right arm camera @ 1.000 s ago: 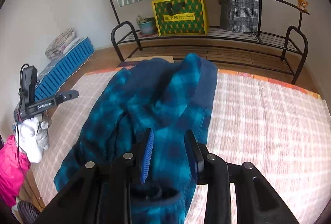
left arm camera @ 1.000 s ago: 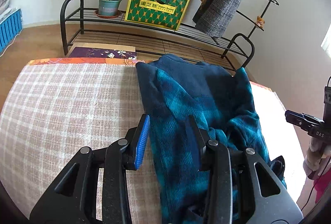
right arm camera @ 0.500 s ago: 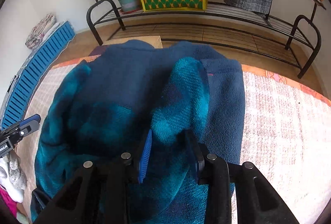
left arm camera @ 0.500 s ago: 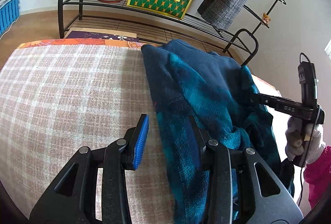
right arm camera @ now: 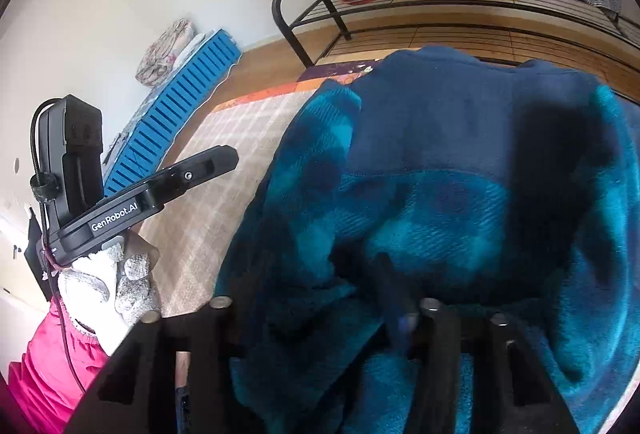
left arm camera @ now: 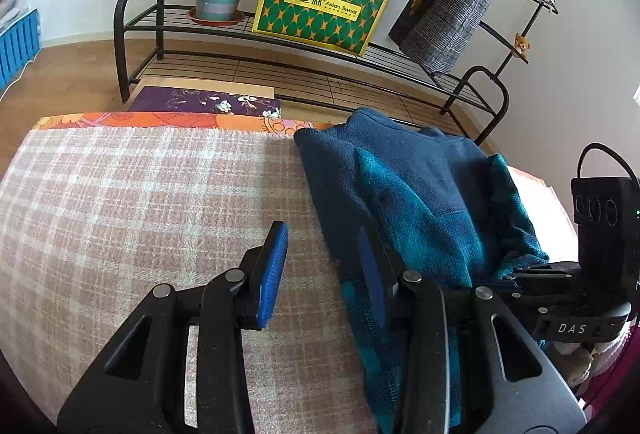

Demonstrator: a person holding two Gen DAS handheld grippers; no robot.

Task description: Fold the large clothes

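The right gripper (right arm camera: 320, 318) has just been closing, and its jaws are now pressed together on a fold of the fleece (right arm camera: 460, 193) at its near edge; the cloth bulges up around the fingers and hides most of them. The left gripper (left arm camera: 320, 266) is spread. One pad (left arm camera: 274, 266) stands over the bare plaid cover (left arm camera: 120, 213), and the other pad sits at the left hem of the fleece, so the hem is between the jaws but not pinched.

From the left gripper the fleece lies to the right and runs away from the person, with its long axis toward the far edge of the cover. The right hand is nearer to its bulk. I judge that the next fold must go across this axis, or along it toward the far end. Behind the bed stands a black rack (left arm camera: 136, 21).
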